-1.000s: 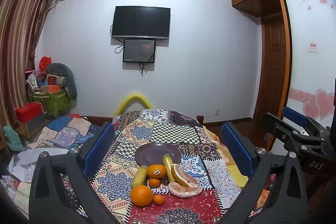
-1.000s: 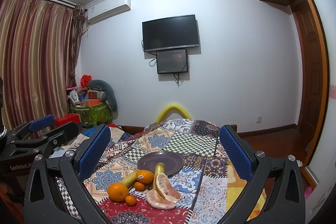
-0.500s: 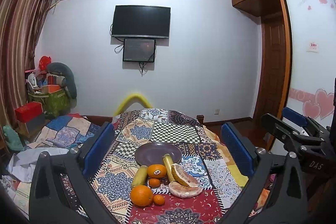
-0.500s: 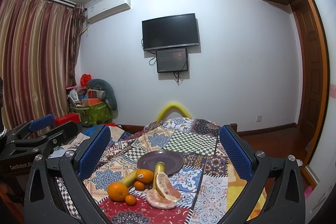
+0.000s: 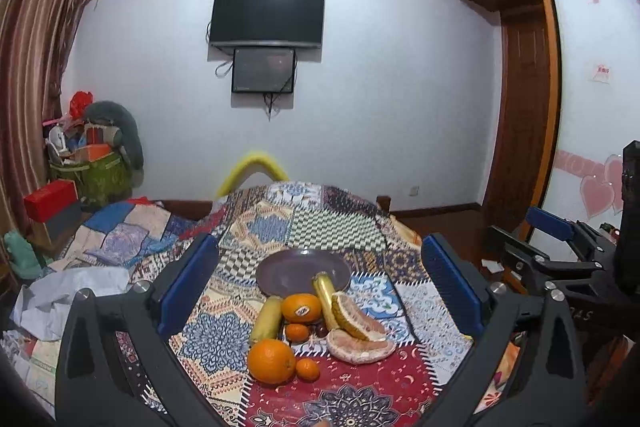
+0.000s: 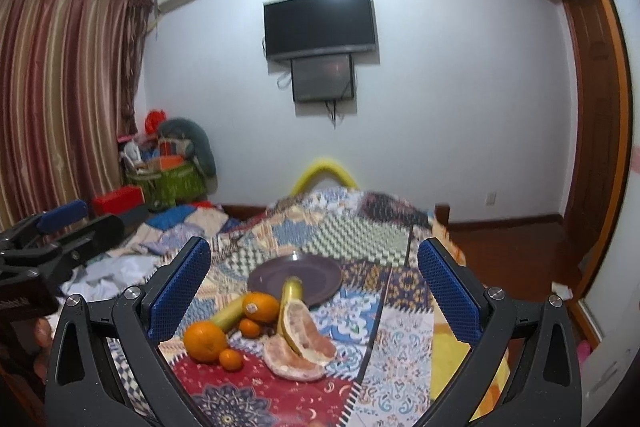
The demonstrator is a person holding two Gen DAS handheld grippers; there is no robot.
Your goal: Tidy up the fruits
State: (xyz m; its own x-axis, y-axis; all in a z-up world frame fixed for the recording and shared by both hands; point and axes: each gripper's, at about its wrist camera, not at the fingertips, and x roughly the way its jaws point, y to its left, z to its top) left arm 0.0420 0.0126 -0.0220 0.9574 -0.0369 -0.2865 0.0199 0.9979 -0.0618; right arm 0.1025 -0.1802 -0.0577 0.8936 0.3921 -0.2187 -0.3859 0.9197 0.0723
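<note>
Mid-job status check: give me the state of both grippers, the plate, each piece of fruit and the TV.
left gripper: open, holding nothing
right gripper: open, holding nothing
plate: no fruit fully on it, one banana tip over its rim
bananas: unpeeled, lying on the cloth
oranges: whole, on the cloth
small tangerines: whole, on the cloth
pomelo pieces: peeled, on the cloth
TV: screen dark

Right gripper (image 6: 314, 287) spread wide above a patchwork tablecloth (image 6: 400, 339); oranges (image 6: 205, 341), bananas (image 6: 291, 293) and pomelo pieces (image 6: 298, 351) clustered just before a purple plate (image 6: 320, 271).
</note>
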